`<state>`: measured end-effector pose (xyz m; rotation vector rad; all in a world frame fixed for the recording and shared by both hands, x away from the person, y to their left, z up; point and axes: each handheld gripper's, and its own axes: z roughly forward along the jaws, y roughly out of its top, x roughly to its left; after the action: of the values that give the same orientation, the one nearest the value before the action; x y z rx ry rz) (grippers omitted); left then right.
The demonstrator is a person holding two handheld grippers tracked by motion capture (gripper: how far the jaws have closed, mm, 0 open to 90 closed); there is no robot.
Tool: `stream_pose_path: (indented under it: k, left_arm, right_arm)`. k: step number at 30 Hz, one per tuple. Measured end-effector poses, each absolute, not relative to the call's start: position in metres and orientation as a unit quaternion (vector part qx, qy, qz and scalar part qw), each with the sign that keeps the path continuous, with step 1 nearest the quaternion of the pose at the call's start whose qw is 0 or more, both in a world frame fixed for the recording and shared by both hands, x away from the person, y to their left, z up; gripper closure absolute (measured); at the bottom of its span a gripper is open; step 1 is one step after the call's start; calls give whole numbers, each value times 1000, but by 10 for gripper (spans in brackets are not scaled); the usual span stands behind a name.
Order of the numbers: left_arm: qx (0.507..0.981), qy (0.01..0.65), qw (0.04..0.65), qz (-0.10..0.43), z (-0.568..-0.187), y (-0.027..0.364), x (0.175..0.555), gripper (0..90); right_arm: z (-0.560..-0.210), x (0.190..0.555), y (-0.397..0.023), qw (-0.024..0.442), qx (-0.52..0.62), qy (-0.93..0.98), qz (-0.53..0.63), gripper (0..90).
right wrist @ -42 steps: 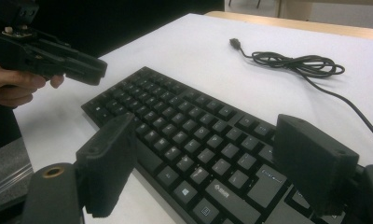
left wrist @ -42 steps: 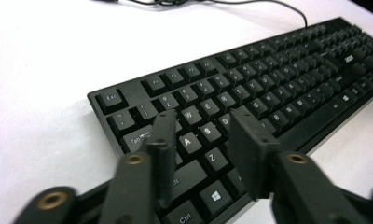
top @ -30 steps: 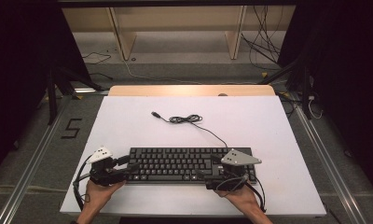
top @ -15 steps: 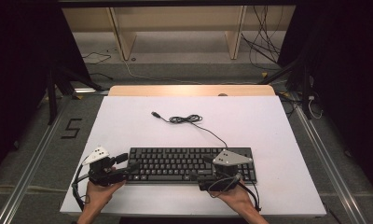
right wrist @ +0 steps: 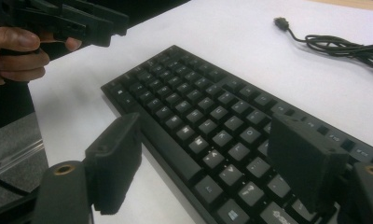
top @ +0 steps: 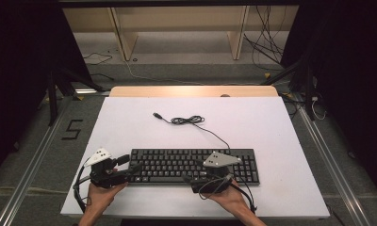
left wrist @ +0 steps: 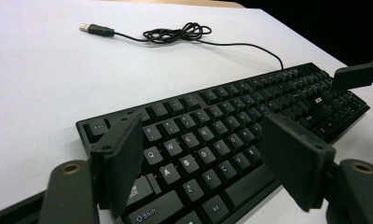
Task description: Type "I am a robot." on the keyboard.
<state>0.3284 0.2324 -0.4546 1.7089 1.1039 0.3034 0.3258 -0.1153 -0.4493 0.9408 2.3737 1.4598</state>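
Black keyboard (top: pixel 196 165) lies flat near the front edge of the white table (top: pixel 271 127), its cable (top: pixel 189 120) coiled behind it with the plug (top: pixel 156 115) well apart from the keys. The left gripper (top: pixel 130 165) hangs at the keyboard's left end, jaws wide and just opened further, keys between them but no pad pressing. The right gripper (top: pixel 192 170) sits over the front edge, jaws wide, just closing a little, gripping nothing
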Motion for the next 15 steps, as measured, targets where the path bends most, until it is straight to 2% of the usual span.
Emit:
stream_pose_path:
  k: [3, 15]
  left_arm:
    - [711, 460, 516, 126, -455, 232, 328, 293]
    - [711, 459, 517, 126, -455, 232, 328, 284]
  right_arm:
    - [-451, 328, -111, 96, 315, 807, 491, 317]
    - [-460, 336, -91, 72, 294, 831, 466, 696]
